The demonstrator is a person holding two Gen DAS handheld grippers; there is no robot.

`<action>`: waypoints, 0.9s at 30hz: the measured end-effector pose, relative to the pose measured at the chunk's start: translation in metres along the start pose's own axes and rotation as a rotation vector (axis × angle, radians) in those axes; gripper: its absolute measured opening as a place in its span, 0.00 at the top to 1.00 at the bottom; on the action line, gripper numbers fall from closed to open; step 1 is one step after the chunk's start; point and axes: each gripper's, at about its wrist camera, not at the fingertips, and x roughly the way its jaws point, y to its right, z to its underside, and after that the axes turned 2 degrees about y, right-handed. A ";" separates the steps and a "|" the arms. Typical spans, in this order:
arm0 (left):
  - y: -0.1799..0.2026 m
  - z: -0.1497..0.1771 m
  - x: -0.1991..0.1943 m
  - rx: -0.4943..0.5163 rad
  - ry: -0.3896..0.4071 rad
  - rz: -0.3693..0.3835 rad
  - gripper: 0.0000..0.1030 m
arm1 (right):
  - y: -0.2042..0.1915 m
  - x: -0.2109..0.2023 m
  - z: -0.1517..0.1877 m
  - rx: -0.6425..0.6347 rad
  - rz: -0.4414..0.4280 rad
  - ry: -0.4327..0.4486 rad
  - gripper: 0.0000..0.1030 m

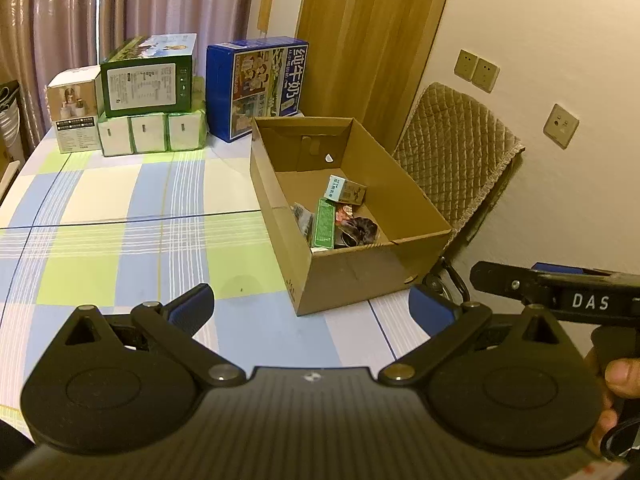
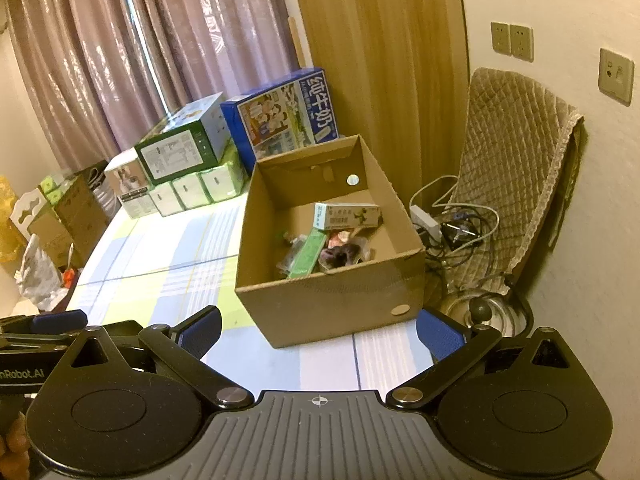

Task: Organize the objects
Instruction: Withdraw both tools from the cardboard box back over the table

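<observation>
The left tongs (image 1: 312, 308) sit at the bottom of the left wrist view with their blue pads spread wide and nothing between them, hovering over the checked tabletop (image 1: 120, 220). The right tongs (image 2: 320, 332) are likewise spread wide and empty at the bottom of the right wrist view; their black body also shows at the right edge of the left view, with fingers (image 1: 622, 376) of a hand wrapped on the grip. Just beyond both pairs, in the middle of each frame, stands an open cardboard box (image 1: 416, 208) on the tabletop near its right edge. Inside it, toward the near wall, lie a long green packet (image 1: 323, 224), a small pale carton (image 1: 347, 190) tilted behind it, and a jumble of dark and pinkish bits that are too small to tell apart. Farther back, in the upper left of the frames, boxes are stacked against the curtain (image 1: 120, 4) — a green box (image 1: 146, 78) on a row of white-and-green packs (image 1: 152, 134), a small white box (image 1: 74, 116) to their left, and a blue milk carton (image 1: 258, 88) standing upright just behind the cardboard box. To the right, off the tabletop, a quilted chair cover (image 1: 456, 152) leans by the wall below the wall sockets (image 1: 476, 70), and in the right view a tangle of cables (image 2: 452, 228) lies beside the box.
</observation>
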 end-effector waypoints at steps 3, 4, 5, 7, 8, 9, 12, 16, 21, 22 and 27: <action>-0.001 0.004 -0.004 -0.009 -0.003 -0.010 0.01 | -0.002 -0.003 0.004 -0.007 0.005 0.000 0.02; -0.002 0.005 -0.005 -0.011 -0.003 -0.015 0.01 | -0.003 -0.004 0.005 -0.006 0.006 0.002 0.02; -0.003 0.006 -0.006 -0.014 -0.004 -0.018 0.01 | -0.003 -0.004 0.006 -0.006 0.006 0.003 0.02; -0.004 0.008 -0.008 -0.023 -0.005 -0.023 0.01 | -0.004 -0.006 0.008 -0.003 0.004 0.005 0.02; -0.004 0.009 -0.009 -0.026 -0.005 -0.025 0.01 | -0.005 -0.007 0.008 -0.007 0.004 0.006 0.02; -0.005 0.009 -0.011 -0.027 -0.004 -0.027 0.01 | -0.007 -0.008 0.009 -0.016 0.006 0.006 0.02; -0.007 0.012 -0.014 -0.028 0.002 -0.037 0.01 | -0.010 -0.009 0.011 -0.033 0.011 0.004 0.02; -0.007 0.014 -0.019 -0.018 0.013 -0.041 0.01 | -0.012 -0.008 0.015 -0.032 0.000 -0.005 0.02; -0.009 0.018 -0.020 -0.020 0.012 -0.048 0.01 | -0.011 -0.006 0.019 -0.037 0.001 -0.016 0.02; -0.010 0.018 -0.019 -0.019 0.011 -0.050 0.01 | -0.012 -0.006 0.019 -0.035 0.000 -0.018 0.02; -0.011 0.019 -0.017 -0.014 0.010 -0.062 0.01 | -0.015 -0.006 0.019 -0.045 -0.005 -0.023 0.02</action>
